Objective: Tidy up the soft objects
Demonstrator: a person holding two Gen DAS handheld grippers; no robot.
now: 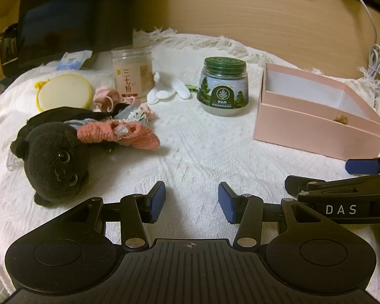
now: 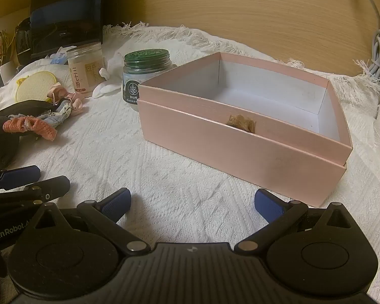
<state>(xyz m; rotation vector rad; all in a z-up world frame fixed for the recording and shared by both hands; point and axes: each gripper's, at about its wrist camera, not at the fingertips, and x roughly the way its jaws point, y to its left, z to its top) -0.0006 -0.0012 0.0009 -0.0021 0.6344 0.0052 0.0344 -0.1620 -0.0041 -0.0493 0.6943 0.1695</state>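
Note:
A black plush cat [image 1: 54, 162] lies on the white cloth at the left, with a pink knitted piece [image 1: 116, 134] and a patterned fabric piece [image 1: 131, 114] across it. The same pile shows in the right wrist view [image 2: 35, 124]. A pink open box [image 2: 240, 131] stands at the right and holds a small tan soft thing [image 2: 242, 122]; the box also shows in the left wrist view [image 1: 316, 119]. My left gripper [image 1: 191, 202] is open and empty, right of the cat. My right gripper [image 2: 192, 205] is open and empty, in front of the box.
A green-lidded jar [image 1: 223, 86], a tall clear jar [image 1: 133, 73], a white glove-like toy [image 1: 167, 90], a round yellow sponge [image 1: 63, 92] and pink hair ties [image 1: 105, 97] stand at the back. A dark monitor [image 1: 71, 17] and a white cable [image 1: 375, 58] lie behind.

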